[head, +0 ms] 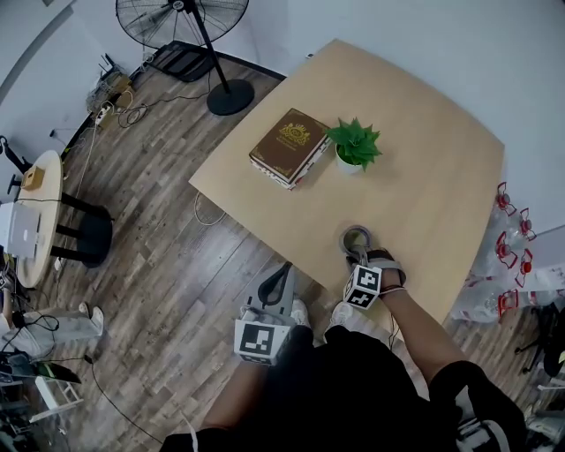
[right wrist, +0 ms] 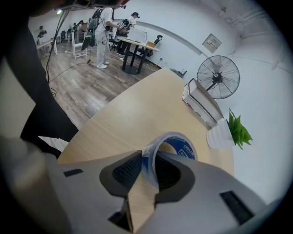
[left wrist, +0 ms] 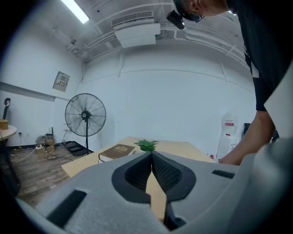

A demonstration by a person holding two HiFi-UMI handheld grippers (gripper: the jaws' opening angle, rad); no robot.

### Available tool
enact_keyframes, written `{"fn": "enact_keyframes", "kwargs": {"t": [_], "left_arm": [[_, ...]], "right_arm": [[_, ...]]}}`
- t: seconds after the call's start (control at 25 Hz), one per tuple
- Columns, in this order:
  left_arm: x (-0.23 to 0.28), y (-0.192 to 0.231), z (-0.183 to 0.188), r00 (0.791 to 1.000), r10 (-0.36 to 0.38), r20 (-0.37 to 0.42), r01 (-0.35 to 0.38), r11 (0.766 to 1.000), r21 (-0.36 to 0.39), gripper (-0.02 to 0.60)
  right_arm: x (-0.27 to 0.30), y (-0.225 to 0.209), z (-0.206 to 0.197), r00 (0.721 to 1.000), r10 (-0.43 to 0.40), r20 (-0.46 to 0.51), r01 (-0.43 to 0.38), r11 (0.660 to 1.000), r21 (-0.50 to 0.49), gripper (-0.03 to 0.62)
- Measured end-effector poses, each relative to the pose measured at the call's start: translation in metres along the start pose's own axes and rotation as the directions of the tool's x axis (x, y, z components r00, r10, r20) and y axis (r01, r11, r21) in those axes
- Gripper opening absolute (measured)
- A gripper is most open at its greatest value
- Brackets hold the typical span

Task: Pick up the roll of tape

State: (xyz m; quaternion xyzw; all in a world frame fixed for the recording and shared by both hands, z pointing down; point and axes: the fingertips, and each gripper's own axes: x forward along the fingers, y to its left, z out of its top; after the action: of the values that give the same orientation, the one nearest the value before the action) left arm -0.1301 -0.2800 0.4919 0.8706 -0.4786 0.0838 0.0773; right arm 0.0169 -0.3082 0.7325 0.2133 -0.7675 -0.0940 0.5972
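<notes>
The roll of tape (right wrist: 181,144), clear with a blue printed core, stands tilted on the light wooden table (right wrist: 137,114) near its front edge. My right gripper (right wrist: 149,157) points steeply down with one jaw outside and one inside the ring, and both pads press on the roll's near wall. In the head view the roll of tape (head: 356,238) shows just beyond the right gripper (head: 357,258). My left gripper (head: 275,282) hangs off the table over the floor. In its own view the left gripper (left wrist: 150,154) has its jaw tips together and nothing held.
A brown book (head: 289,146) and a small potted plant (head: 355,144) sit further back on the table. A standing fan (head: 190,26) is on the wooden floor beyond. Water bottles (head: 508,252) cluster past the table's right edge. A round side table (head: 35,212) stands far left.
</notes>
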Motion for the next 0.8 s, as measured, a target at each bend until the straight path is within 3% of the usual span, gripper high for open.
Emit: {"fn": "enact_keyframes", "kwargs": {"t": [0.52, 0.8], "left_arm": [[0.007, 0.0, 0.007, 1.0, -0.005, 0.001, 0.005, 1.0, 0.01, 0.006], [0.016, -0.005, 0.018, 1.0, -0.013, 0.026, 0.012, 0.999, 0.038, 0.006]], "right_arm": [[-0.023, -0.013, 0.005, 0.993, -0.101, 0.061, 0.1, 0.995, 0.027, 0.041], [-0.066, -0.043, 0.02, 0.962, -0.229, 0.146, 0.217, 0.972, 0.095, 0.041]]}}
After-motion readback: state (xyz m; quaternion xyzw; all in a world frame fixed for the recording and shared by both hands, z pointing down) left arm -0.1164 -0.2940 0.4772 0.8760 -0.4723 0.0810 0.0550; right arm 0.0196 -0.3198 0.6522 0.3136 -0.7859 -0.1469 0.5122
